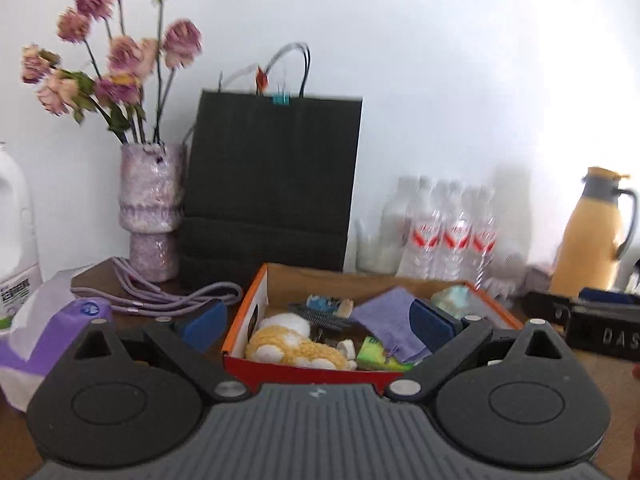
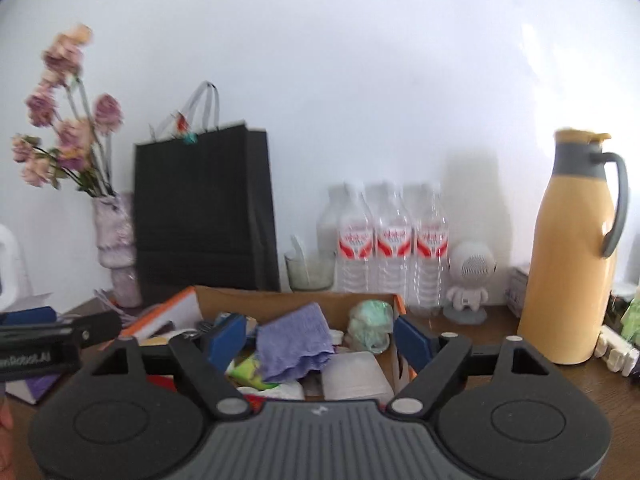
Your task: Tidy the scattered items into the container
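i see my left tool (image 1: 316, 322) open with nothing between the pads, and the orange box (image 1: 256, 300) sits just ahead of it, between the two fingers. inside lie a purple cloth (image 1: 388, 316), a yellow plush toy (image 1: 296, 346) and a green packet (image 1: 376, 356). my right tool (image 2: 320, 338) is open too, empty, with the same box just in front. on the brown tabletop (image 2: 500, 320), behind the box, stand a black paper bag (image 2: 204, 208), water bottles (image 2: 394, 248) and a yellow thermos (image 2: 572, 248) against a white wall.
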Motion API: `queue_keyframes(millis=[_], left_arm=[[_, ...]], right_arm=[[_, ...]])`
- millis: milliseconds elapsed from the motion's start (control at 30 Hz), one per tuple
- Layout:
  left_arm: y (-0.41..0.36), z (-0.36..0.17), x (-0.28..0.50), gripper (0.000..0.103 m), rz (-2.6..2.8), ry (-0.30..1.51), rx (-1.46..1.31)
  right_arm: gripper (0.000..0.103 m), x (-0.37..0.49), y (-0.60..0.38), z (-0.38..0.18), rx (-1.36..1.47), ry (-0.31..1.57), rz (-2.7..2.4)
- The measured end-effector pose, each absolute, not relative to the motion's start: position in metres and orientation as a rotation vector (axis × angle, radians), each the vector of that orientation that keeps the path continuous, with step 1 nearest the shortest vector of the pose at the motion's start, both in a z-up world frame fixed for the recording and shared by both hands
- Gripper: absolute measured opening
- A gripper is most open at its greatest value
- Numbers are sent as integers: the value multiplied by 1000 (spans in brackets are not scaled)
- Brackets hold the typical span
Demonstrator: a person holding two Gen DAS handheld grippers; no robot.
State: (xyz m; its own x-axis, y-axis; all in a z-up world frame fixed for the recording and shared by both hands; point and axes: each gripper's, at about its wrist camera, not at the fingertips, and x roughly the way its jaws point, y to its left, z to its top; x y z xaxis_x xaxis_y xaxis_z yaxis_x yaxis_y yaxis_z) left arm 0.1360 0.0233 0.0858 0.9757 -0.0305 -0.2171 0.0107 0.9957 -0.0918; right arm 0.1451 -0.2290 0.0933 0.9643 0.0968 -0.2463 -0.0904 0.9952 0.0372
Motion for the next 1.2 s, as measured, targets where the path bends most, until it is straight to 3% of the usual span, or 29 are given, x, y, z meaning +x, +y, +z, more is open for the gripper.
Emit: queue_keyframes(millis=[267, 633, 1200], left_arm=[[5, 74, 28, 103, -30, 294, 28], [0, 43, -42, 103, -31, 441, 4], [9, 6, 13, 103, -13, 696, -14]], right_arm=[[95, 42, -214, 77, 29, 280, 101], [96, -52, -213, 32, 5, 466, 133], [96, 1, -212, 13, 27, 656, 93]])
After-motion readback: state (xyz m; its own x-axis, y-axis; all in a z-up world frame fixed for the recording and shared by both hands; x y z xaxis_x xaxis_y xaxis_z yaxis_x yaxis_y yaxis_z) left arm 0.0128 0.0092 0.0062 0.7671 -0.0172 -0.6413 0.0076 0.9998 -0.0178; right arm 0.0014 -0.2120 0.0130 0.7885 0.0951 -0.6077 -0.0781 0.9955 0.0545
